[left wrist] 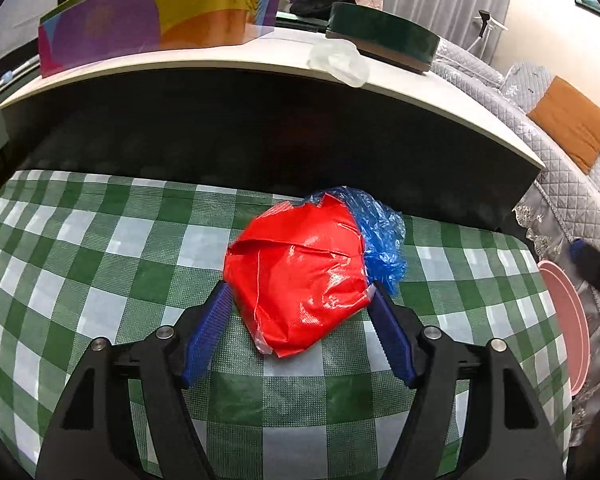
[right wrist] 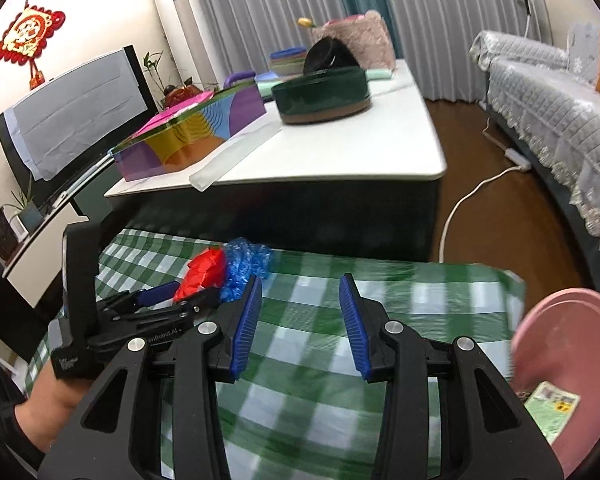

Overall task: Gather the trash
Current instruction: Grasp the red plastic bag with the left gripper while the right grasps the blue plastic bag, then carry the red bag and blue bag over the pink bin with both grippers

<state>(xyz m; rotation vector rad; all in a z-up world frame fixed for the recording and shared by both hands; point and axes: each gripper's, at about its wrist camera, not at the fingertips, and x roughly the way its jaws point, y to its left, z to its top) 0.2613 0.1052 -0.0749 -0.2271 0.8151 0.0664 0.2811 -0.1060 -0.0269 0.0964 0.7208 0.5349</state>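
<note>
— Where's the red wrapper (left wrist: 300,276) lying?
— Straight ahead between the left gripper (left wrist: 300,294) jaws, which stand wide with no clear squeeze, on the checked surface (left wrist: 100,248).
— And the right gripper (right wrist: 300,294)?
— Half open, empty, the wad off to its left. Left is nearer.

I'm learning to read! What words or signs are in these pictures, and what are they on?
"AI": end of a small white print on the left tongs; the rest is unreadable.
Red wall ornament: one gold character, too blurred.
Packet in the pink bin: print too small.
</note>
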